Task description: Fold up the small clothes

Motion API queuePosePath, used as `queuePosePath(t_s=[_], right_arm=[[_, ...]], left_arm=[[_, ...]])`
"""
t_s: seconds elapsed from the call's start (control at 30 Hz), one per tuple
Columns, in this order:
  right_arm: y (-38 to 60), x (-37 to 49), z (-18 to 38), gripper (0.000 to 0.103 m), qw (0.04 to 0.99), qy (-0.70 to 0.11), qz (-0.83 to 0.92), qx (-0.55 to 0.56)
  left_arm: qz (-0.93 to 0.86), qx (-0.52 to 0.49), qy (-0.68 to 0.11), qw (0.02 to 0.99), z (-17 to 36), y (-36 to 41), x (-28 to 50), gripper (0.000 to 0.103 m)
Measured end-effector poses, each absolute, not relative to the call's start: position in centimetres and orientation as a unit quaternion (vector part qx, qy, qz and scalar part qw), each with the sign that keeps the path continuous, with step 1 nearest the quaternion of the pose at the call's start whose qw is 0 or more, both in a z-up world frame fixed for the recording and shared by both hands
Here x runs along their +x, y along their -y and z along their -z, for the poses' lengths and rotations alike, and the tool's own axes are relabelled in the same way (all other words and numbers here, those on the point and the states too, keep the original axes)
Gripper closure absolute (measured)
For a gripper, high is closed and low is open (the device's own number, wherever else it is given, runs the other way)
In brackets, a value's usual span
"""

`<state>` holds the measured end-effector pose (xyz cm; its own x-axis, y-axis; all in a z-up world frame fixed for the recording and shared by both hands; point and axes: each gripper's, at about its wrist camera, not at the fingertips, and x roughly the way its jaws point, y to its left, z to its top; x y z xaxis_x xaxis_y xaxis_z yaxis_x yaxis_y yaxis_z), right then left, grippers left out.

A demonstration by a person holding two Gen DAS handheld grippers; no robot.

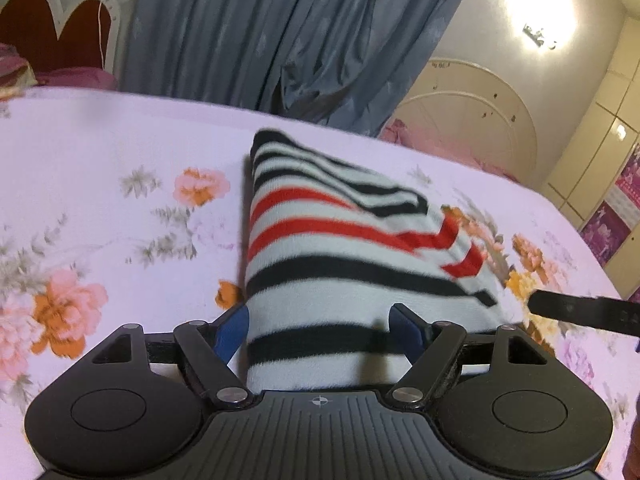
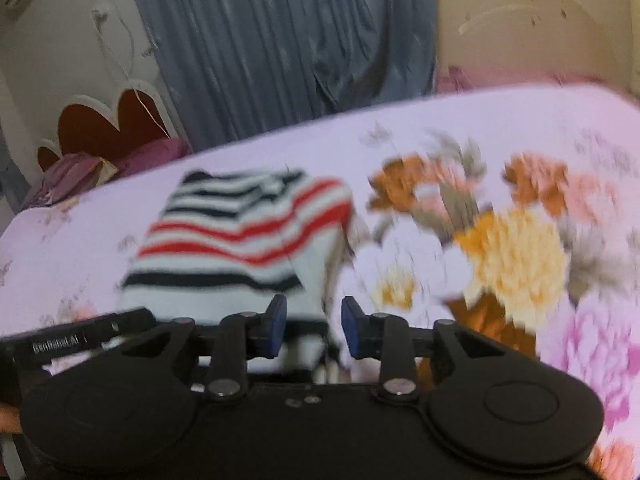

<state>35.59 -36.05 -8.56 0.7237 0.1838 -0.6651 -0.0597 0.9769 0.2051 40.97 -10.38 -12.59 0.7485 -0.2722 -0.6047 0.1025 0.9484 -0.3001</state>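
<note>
A striped top point(image 1: 320, 248), folded into a rough wedge, is lying on a floral bedsheet point(image 1: 100, 184) before a grey-blue curtain point(image 1: 260, 28). The left gripper point(image 1: 318, 332) is straddling the top's near end, jaws standing wide, blue pads beside the cloth without clearly pressing it. The right gripper point(image 2: 314, 328) is hovering at the top's right corner, jaws narrowly parted and gripping nothing. Its view is blurred.
</note>
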Motion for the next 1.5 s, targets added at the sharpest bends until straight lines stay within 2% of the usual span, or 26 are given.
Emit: queuePosePath(t_s=[0.3, 0.53, 0.63, 0.8, 1.0, 1.27, 1.5], right_arm=[[32.6, 40.3, 8.4, 0.075, 0.928, -0.358, -0.074, 0.069], [31.8, 42.4, 10.8, 0.077, 0.922, -0.385, -0.035, 0.025], [33.1, 42.6, 12.6, 0.083, 0.916, -0.399, -0.020, 0.031], [32.7, 42.9, 12.8, 0.080, 0.918, -0.395, -0.020, 0.003], [32.8, 43.2, 10.0, 0.064, 0.930, -0.365, -0.043, 0.024], [33.9, 48.2, 10.2, 0.064, 0.926, -0.370, -0.024, 0.066], [32.8, 50.4, 12.5, 0.068, 0.920, -0.386, -0.031, 0.054]], left_arm=[[0.104, -0.098, -0.329, 0.934, 10.3, 12.1, 43.4, 0.027], [0.082, -0.079, -0.357, 0.927, 12.7, 12.2, 45.5, 0.027], [0.086, -0.077, -0.357, 0.927, 13.1, 12.0, 45.4, 0.025], [0.086, -0.083, -0.363, 0.924, 12.7, 11.8, 45.4, 0.024], [0.105, -0.094, -0.336, 0.931, 9.7, 11.9, 45.5, 0.024], [0.103, -0.090, -0.335, 0.932, 9.8, 12.4, 50.5, 0.024], [0.075, -0.096, -0.378, 0.918, 13.8, 11.3, 53.2, 0.024]])
